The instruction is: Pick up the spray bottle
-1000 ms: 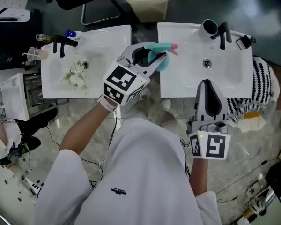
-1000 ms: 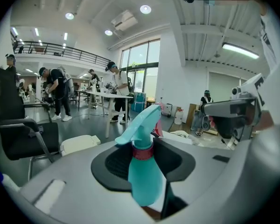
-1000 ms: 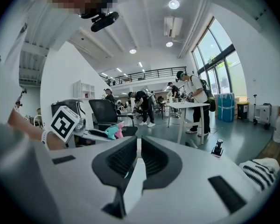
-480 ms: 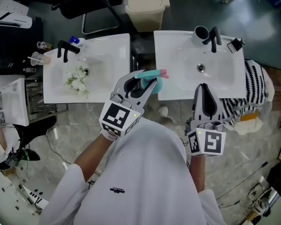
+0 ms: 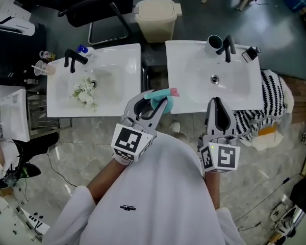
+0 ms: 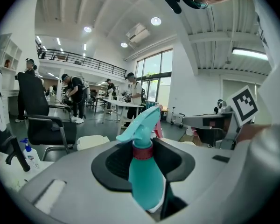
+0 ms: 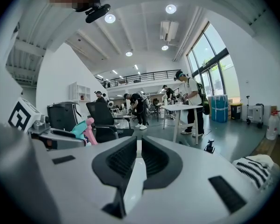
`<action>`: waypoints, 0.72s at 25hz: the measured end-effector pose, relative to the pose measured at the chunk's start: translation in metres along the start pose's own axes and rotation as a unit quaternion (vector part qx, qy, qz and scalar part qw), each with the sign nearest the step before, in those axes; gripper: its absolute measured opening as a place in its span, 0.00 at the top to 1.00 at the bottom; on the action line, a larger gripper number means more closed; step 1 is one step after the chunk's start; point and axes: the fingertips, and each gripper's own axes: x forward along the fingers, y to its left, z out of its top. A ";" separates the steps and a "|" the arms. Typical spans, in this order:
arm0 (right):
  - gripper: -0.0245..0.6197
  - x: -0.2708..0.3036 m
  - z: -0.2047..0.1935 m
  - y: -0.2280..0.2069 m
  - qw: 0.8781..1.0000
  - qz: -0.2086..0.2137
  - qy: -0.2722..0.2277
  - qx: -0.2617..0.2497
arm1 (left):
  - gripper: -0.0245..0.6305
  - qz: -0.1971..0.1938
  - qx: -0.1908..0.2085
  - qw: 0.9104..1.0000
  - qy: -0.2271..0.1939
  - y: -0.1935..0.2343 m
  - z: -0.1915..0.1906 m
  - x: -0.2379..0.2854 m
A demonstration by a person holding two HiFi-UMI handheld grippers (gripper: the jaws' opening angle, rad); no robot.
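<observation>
Partly hidden: bottle [image 6: 143, 176] base, sunk behind the left gripper [image 5: 153, 104] body.
Bottle position: between the left jaws, neck and nozzle protruding past them; in head view, over the gap between two sinks [image 5: 117, 103].
Left jaws: pinching the bottle body.
Right gripper [image 7: 136, 143]: jaws pressed together, empty.
Unclear: white clump [image 5: 84, 88] in one sink.

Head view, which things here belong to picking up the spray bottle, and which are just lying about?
In the job:
spray bottle
left gripper, fingers shut on the bottle

Lying about:
right gripper, shut and empty
white flowers in the left sink
black cup on the right sink
bin
striped cloth
</observation>
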 end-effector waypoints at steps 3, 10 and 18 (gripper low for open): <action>0.95 -0.003 -0.002 0.003 1.000 -0.002 0.002 0.001 | 0.76 -0.003 0.001 1.000 0.000 -0.002 0.000 -0.003; 0.95 -0.003 -0.006 0.008 1.000 0.005 0.013 -0.016 | 0.76 -0.008 -0.002 1.000 -0.001 -0.005 0.002 -0.007; 0.95 -0.006 -0.006 0.008 1.000 0.001 0.014 -0.017 | 0.76 -0.011 0.004 1.000 -0.005 -0.006 0.007 -0.007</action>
